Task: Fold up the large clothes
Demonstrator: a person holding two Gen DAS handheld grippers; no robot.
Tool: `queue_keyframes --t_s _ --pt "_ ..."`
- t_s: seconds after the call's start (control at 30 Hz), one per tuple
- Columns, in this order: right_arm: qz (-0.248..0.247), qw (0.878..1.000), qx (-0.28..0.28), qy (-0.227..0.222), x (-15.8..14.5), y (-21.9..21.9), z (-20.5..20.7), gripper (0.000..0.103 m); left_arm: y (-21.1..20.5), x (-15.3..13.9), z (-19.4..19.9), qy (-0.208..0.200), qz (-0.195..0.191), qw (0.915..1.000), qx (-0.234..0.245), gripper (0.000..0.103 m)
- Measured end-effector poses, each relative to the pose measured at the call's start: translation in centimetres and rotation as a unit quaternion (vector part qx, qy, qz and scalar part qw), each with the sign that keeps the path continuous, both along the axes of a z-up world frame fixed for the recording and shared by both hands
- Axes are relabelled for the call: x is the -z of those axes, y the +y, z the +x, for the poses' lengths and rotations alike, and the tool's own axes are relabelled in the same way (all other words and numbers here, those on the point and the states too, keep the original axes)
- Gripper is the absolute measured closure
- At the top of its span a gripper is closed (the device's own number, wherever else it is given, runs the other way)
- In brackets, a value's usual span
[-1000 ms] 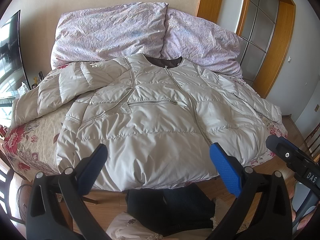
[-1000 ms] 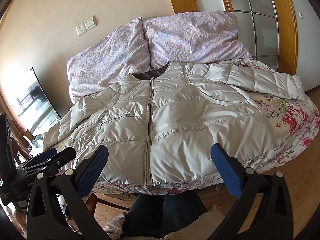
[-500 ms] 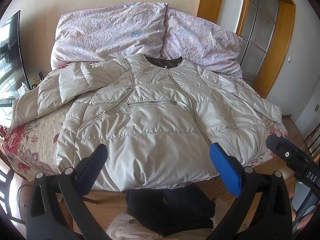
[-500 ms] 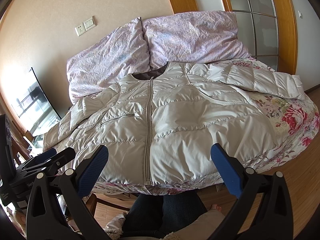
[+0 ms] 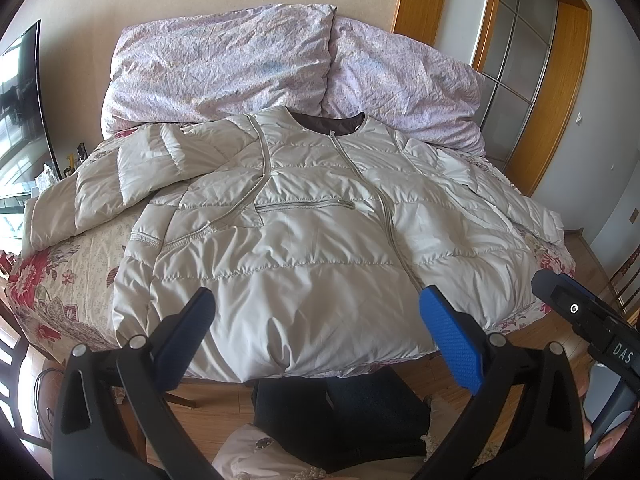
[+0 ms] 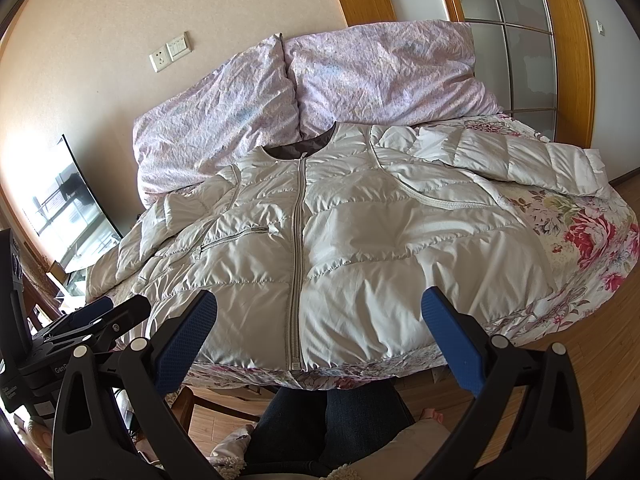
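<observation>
Left gripper is hanging with its blue-padded fingers spread wide, nothing between them, hovering just short of the near hem of the puffy cream jacket. In the left wrist view the jacket is lying face up and zipped straight ahead of the gripper, spread across the floral bed, with the collar pointing away toward the two lilac pillows leaning on the wall. One sleeve is stretching out to the left of the gripper and slightly away, the other sleeve is running off to the right toward the wooden door frame. Below the fingers a person's dark trousers are showing, right up against the bed edge, and the other gripper is poking in at the far right edge of this view. Switching to the right wrist view, the right gripper is also gaping wide open and pinching nothing, sitting just in front of the hem with the jacket's zipper running away from it nearly down the middle, a bit left of centre. The right sleeve is lying out past the gripper's right finger, over the flowered cover. The left gripper's black body is showing low on the left here, and a wall socket is sitting up above the pillows.
</observation>
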State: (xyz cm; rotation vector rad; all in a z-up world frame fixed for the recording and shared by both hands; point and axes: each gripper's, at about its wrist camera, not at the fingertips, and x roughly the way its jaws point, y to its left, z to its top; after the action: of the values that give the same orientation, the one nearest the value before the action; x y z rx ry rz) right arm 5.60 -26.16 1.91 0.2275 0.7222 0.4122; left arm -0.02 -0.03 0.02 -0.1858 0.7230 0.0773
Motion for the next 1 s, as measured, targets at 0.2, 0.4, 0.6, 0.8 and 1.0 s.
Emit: queue_keyframes --t_s 0.2,0.4,0.6,0.8,1.0 --pt "0.0 1.0 0.0 0.001 0.13 0.04 0.07 0.001 -0.01 0.0 0.0 0.0 0.0 1.0 0.0 0.002" --pt "-0.001 1.0 0.0 0.001 0.21 0.07 0.07 0.001 -0.01 0.01 0.01 0.0 0.0 1.0 0.0 0.002" --pt "-0.001 1.0 0.0 0.002 0.26 0.1 0.13 0.001 -0.01 -0.01 -0.01 0.0 0.0 1.0 0.0 0.002" --pt "-0.001 1.0 0.0 0.002 0.33 0.11 0.2 0.001 -0.02 -0.01 -0.03 0.0 0.0 1.0 0.0 0.002" --pt "-0.002 1.0 -0.001 0.003 0.43 0.1 0.27 0.001 -0.01 0.01 0.01 0.0 0.0 1.0 0.0 0.002"
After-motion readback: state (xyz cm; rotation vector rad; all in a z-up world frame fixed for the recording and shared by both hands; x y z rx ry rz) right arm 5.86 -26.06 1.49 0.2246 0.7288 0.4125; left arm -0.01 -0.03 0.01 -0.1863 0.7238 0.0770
